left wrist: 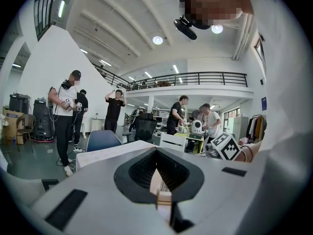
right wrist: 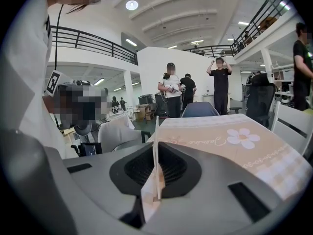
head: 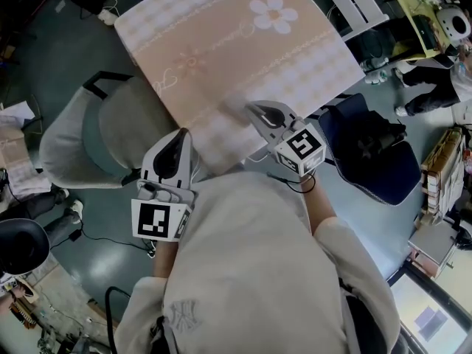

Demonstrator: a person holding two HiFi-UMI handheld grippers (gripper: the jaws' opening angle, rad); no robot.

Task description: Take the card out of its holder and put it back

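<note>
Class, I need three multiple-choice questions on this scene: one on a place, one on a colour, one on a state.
1. In the head view, where is the grey chair?
A left of the table
B right of the table
C on the table

2. What colour is the flower on the tablecloth?
A red
B white
C blue

3. How are the right gripper's jaws?
A wide apart, empty
B shut on a card
C shut on a cup

Answers:
1 A: the chair stands off the table's left edge.
2 B: the flower shows white on peach cloth.
3 B: the jaws pinch a thin white card, seen edge-on.
</note>
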